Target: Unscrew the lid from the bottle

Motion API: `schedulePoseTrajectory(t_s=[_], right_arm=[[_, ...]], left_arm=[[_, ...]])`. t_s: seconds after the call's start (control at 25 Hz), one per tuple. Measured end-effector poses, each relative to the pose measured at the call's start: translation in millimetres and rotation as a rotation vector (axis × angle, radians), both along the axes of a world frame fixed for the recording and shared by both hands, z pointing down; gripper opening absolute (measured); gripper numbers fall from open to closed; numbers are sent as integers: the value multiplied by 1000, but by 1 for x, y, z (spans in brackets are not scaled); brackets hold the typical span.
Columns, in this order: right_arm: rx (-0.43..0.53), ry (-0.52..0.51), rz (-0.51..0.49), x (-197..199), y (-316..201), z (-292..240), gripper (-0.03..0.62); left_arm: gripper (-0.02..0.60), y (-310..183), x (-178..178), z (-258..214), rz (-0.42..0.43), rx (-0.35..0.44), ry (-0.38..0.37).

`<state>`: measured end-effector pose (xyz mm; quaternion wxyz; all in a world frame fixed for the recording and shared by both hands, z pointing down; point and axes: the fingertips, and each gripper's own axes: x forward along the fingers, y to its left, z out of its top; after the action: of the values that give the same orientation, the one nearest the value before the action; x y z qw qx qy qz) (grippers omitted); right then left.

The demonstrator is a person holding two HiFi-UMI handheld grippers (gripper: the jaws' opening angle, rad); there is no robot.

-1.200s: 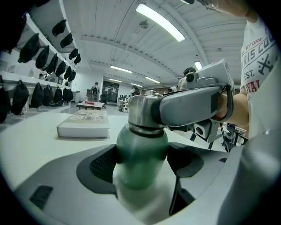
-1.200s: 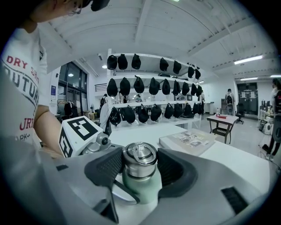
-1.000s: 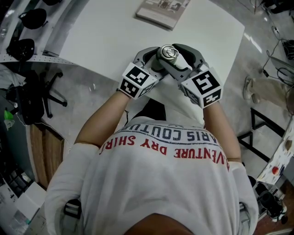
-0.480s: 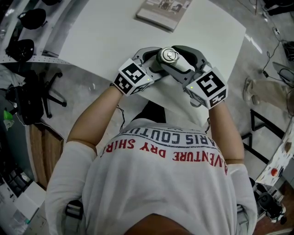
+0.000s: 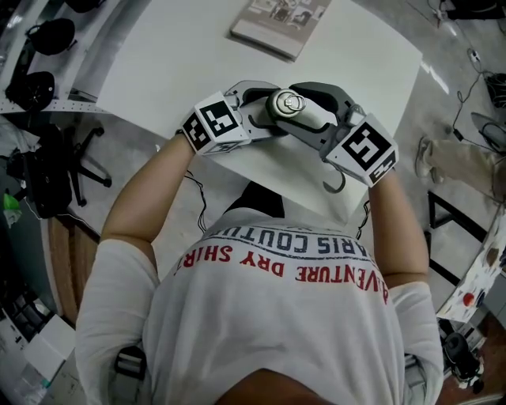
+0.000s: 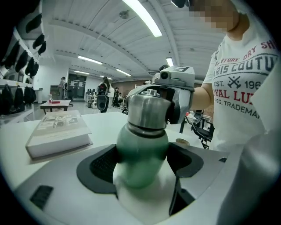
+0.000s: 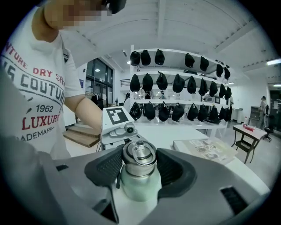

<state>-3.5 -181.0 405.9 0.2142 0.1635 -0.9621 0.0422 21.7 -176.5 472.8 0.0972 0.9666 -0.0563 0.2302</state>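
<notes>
1. The left gripper (image 6: 142, 163) has its jaws closed on the green body of the bottle (image 6: 141, 147), with a pad pressed to each side below the shoulder. It acts as the holding hand.
2. Facing it from the opposite side, the right gripper (image 7: 139, 169) stands fairly wide, with its pads clamped on either side of the steel lid (image 7: 139, 157) at the top of the bottle. The lid sits flush on the neck with no gap showing, so the unscrewing looks under way but not finished. How far the thread has turned cannot be told.
3. The next move probably calls for rolling the right gripper about the bottle's upright axis while the left braces against it. The wrist will likely need a release and a fresh grip. Smooth steel may slip under the pads, so firm pressure matters, and lifting should wait until the lid turns loose.
4. Just below both grippers runs the near edge of the white table (image 5: 182, 55). The bottle's base is hidden, so I cannot tell whether it rests there. The person's shirt (image 5: 300, 316) is close behind, leaving little room to pull back.
5. Beyond the jaws the tabletop lies bare. A book (image 5: 277, 20) sits well apart at the far edge, out of the way.
</notes>
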Motion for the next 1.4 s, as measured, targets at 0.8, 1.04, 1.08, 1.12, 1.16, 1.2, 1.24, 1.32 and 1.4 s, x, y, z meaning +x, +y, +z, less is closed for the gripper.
schedulePoseTrajectory(t_s=[0.8, 1.04, 1.08, 1.12, 1.16, 1.2, 1.24, 1.32, 1.4], right_arm=[[-13, -23, 98, 9, -2, -6, 307], [-37, -39, 263, 15, 2, 0, 307], [-44, -42, 279, 16, 3, 1, 307], [-48, -43, 292, 16, 5, 2, 307], [-51, -43, 304, 16, 6, 4, 307], [-51, -45, 316, 16, 6, 4, 307], [-51, -47, 329, 15, 6, 5, 307], [-44, -53, 353, 13, 4, 4, 307], [-37, -59, 370, 12, 3, 3, 307]], left_arm=[[374, -2, -1, -1, -133, -3, 10], [374, -5, -2, 0, -349, 1, 15], [374, -6, -2, 0, -387, -1, 16], [374, -7, -3, -1, -423, -2, 17], [374, -8, -3, -1, -454, -2, 17], [374, -8, -4, 0, -481, 0, 17], [374, -9, -4, 0, -504, 3, 16], [374, -10, -3, 0, -543, 6, 18], [374, -10, -3, 0, -576, 7, 20]])
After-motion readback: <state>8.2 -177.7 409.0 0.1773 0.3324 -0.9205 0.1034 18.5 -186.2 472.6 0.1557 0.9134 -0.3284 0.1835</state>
